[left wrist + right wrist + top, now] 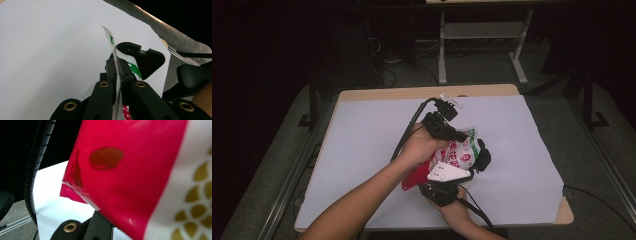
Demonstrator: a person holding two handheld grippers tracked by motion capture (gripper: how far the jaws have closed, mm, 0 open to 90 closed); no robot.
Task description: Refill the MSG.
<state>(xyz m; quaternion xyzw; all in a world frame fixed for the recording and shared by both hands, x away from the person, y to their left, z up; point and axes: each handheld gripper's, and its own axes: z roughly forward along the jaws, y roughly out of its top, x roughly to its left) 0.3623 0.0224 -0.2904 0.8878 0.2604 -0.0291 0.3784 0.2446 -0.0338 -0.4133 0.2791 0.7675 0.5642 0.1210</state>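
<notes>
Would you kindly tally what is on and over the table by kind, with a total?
Snack packet, red, white and green: 1
Hand-held grippers: 2, the left gripper shut on the packet's sealed edge and the right gripper shut on the packet
White sheet covering the table: 1
Total: 4

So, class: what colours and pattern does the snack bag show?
The snack bag is red and white with gold scale-like marks, plus green at its top edge; the right gripper view shows it best.
</notes>
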